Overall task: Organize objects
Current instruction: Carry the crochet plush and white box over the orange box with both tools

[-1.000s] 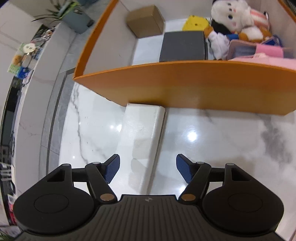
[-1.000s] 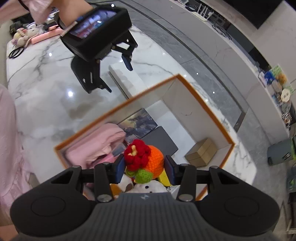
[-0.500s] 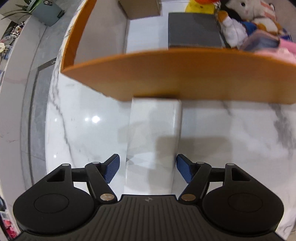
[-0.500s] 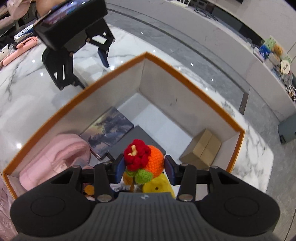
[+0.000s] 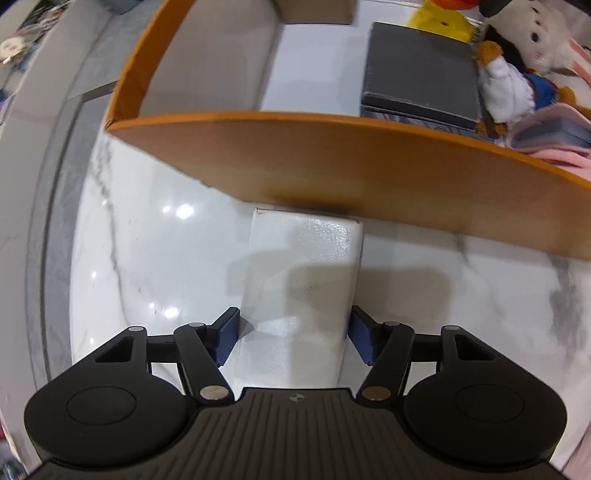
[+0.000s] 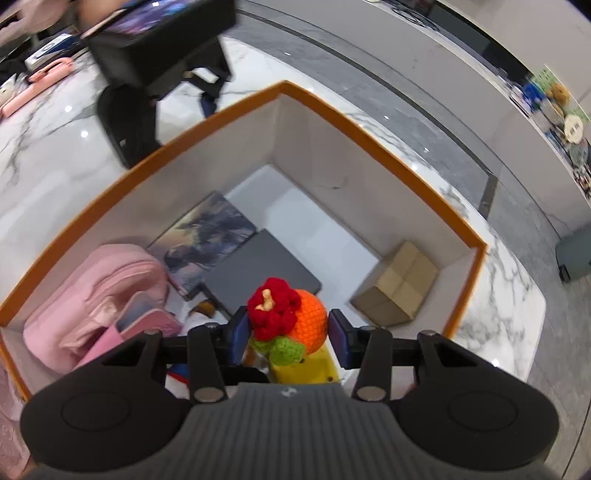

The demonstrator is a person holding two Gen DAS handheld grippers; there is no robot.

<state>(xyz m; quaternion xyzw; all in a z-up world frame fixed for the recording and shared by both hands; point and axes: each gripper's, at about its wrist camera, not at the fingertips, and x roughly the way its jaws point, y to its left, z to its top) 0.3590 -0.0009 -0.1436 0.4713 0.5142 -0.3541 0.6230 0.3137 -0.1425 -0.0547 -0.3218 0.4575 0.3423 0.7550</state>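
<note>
A long white box (image 5: 303,280) lies on the marble table against the outer wall of an orange-rimmed storage box (image 5: 332,162). My left gripper (image 5: 293,341) is open, its blue pads on either side of the white box's near end, close to it. My right gripper (image 6: 290,334) is shut on a crocheted orange and red toy (image 6: 291,317) and holds it above the storage box (image 6: 369,140). The left gripper also shows in the right wrist view (image 6: 162,55), beyond the box's far wall.
Inside the storage box lie a grey flat case (image 6: 258,273), a picture book (image 6: 207,236), a cardboard carton (image 6: 395,284), a pink bag (image 6: 92,291), a yellow toy (image 5: 439,20) and plush toys (image 5: 532,48). Pink items (image 6: 48,74) lie on the far table.
My left gripper has moved forward and squared up so the white box's near end sits between its pads. My right gripper has carried the crocheted toy further over the storage box.
</note>
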